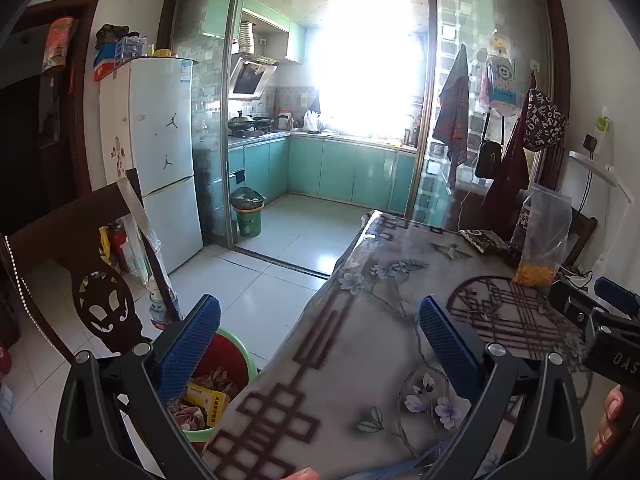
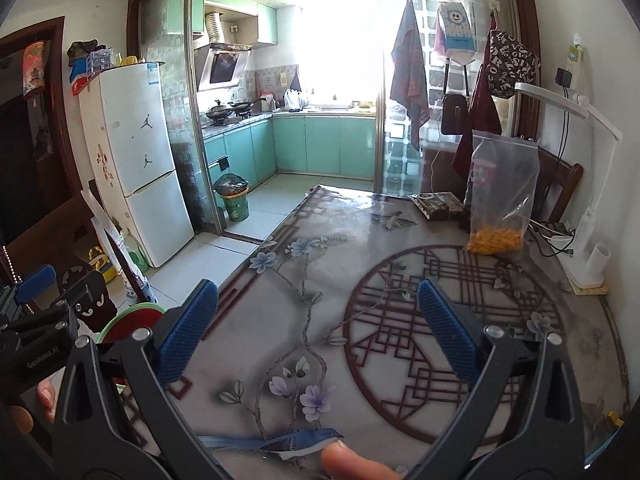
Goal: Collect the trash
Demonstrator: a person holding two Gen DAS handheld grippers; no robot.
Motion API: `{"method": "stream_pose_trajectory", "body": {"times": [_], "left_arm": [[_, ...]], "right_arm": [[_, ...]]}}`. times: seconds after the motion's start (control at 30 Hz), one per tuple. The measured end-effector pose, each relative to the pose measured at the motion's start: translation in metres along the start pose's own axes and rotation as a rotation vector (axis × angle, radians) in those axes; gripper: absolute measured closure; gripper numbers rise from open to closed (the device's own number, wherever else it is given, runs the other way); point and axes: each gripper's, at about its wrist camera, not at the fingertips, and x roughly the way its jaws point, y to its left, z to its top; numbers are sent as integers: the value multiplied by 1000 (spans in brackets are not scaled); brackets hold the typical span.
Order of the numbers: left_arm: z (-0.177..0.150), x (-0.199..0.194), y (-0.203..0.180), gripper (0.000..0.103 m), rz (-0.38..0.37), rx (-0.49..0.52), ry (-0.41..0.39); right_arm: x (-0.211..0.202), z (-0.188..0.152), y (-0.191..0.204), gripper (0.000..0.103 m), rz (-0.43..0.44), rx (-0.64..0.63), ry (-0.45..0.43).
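A green bin with a red inside stands on the floor at the table's left edge; it holds a yellow carton and crumpled wrappers. Its rim also shows in the right wrist view. My left gripper is open and empty, over the table's left edge beside the bin. My right gripper is open and empty above the table's patterned cover. A dark wrapper lies at the table's far side, also in the left wrist view.
A clear zip bag with orange pieces and a bottle stand at the far right of the table. A white lamp base and cables sit by the right wall. A dark carved chair stands left. A second bin sits by the kitchen door.
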Motion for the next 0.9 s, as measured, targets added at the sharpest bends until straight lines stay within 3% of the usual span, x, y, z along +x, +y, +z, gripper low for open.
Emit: {"method": "stream_pose_trajectory", "body": {"times": [0.9], "left_arm": [[2,0,-17,8,-14,22,10]], "right_arm": [[-1,-2,-15,5,0,18,35]]}}
